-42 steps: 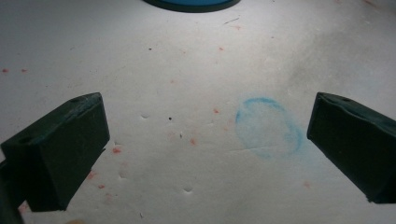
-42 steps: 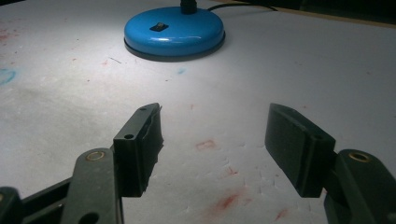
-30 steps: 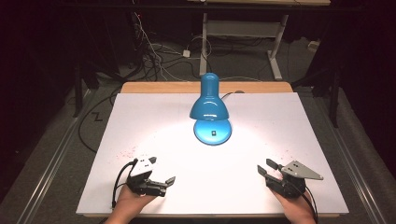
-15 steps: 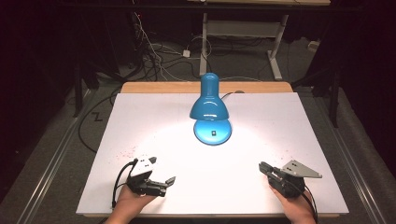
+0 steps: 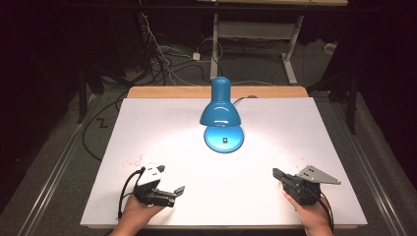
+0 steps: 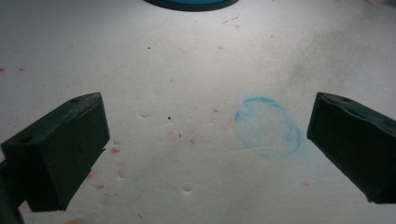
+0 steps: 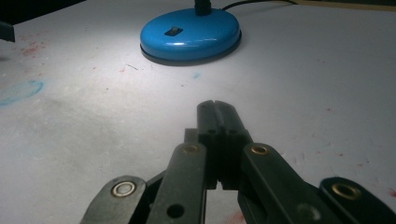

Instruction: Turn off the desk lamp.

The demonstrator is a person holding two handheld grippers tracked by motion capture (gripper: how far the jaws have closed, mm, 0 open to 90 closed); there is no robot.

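Left gripper [image 5: 178, 191] spread wide; right gripper [image 5: 276, 173] pressed together, empty; both on board [image 5: 275, 123] near lamp [image 5: 221, 120].

Light source: the blue desk lamp [image 5: 220, 112] at the middle of the table's far edge shone down on the white table [image 5: 147, 128].
Brightest area: a pool round the lamp base [image 7: 190, 33], nearly washed out.
Falloff: the table's near corners were grey and dim.
Surroundings: the room beyond the table's edges was almost black.
Sharpness: the high view was soft and grainy; the left gripper [image 6: 205, 149] jaws were slightly blurred.
Glare: highlights sat on the lamp shade.
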